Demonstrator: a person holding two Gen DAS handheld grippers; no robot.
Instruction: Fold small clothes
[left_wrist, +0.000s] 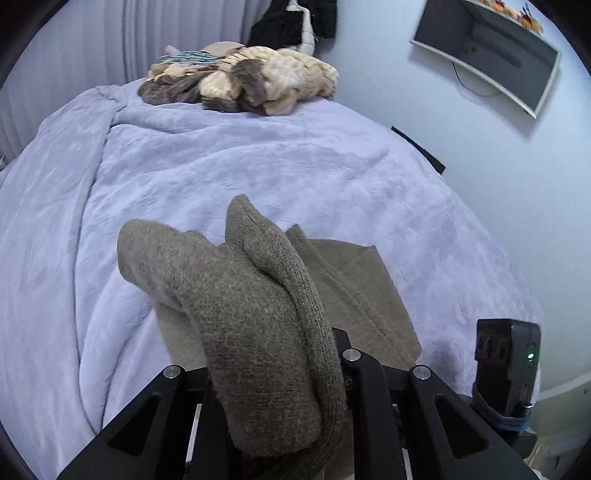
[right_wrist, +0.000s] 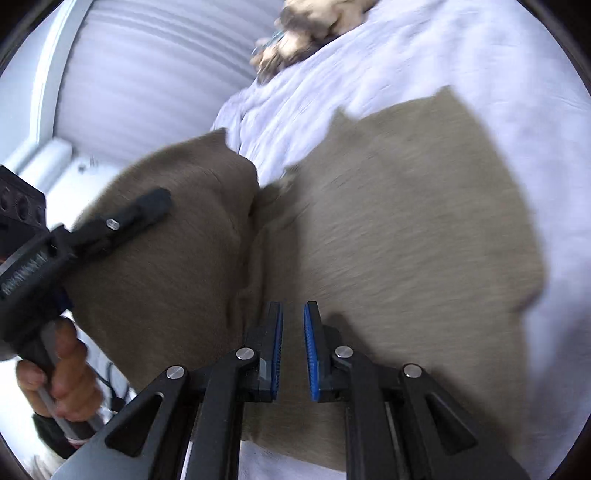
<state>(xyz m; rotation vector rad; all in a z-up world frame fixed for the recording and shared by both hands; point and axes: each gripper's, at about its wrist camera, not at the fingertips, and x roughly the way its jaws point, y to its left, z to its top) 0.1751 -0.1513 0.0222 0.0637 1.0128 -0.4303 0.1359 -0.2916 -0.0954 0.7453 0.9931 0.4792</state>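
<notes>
A brown knit garment lies on the lilac bedspread. My left gripper is shut on a bunched fold of it and lifts that part off the bed; the cloth hides its fingertips. The rest of the garment lies flat behind. In the right wrist view the garment spreads flat under my right gripper, which is empty, its blue pads a narrow gap apart, just above the cloth. The left gripper shows at the left, holding the raised fold.
A pile of beige and brown clothes sits at the far end of the bed. A wall screen hangs at the upper right. Closet doors stand past the bed's left edge. The right gripper's body is at the bed's right side.
</notes>
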